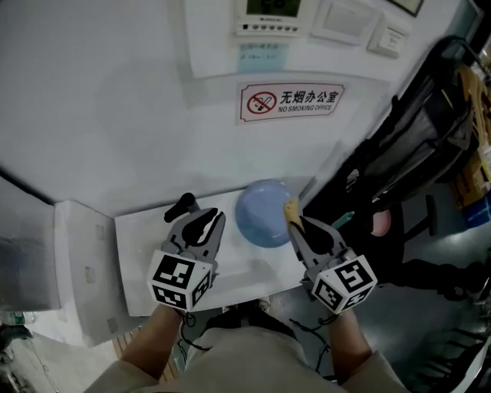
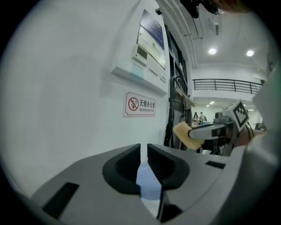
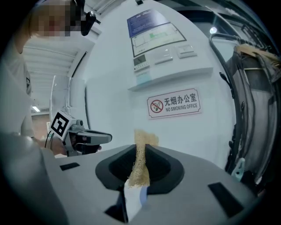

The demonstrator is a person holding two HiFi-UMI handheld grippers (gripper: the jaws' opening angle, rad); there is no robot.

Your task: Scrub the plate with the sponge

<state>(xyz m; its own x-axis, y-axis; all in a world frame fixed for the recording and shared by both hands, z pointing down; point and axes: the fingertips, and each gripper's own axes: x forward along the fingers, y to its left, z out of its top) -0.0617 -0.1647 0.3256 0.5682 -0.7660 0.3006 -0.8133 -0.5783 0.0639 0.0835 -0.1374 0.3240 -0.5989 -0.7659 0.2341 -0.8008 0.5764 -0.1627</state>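
Note:
A round pale-blue plate (image 1: 261, 216) lies on the white table (image 1: 146, 269), near its far right part. My left gripper (image 1: 205, 224) hovers just left of the plate with a narrow gap between its jaws and nothing in it; in the left gripper view (image 2: 143, 150) the blue of the plate (image 2: 147, 184) shows below the gap. My right gripper (image 1: 296, 224) is at the plate's right rim, shut on a thin yellow sponge (image 1: 291, 208). The sponge (image 3: 141, 165) stands on edge between the pads and sticks out past the tips. It also shows in the left gripper view as the sponge (image 2: 186, 133).
A white wall rises right behind the table, with a no-smoking sign (image 1: 290, 100) and control panels (image 1: 268, 15). A black bag on a rack (image 1: 418, 130) stands close on the right. A white box-like ledge (image 1: 77, 269) adjoins the table's left side.

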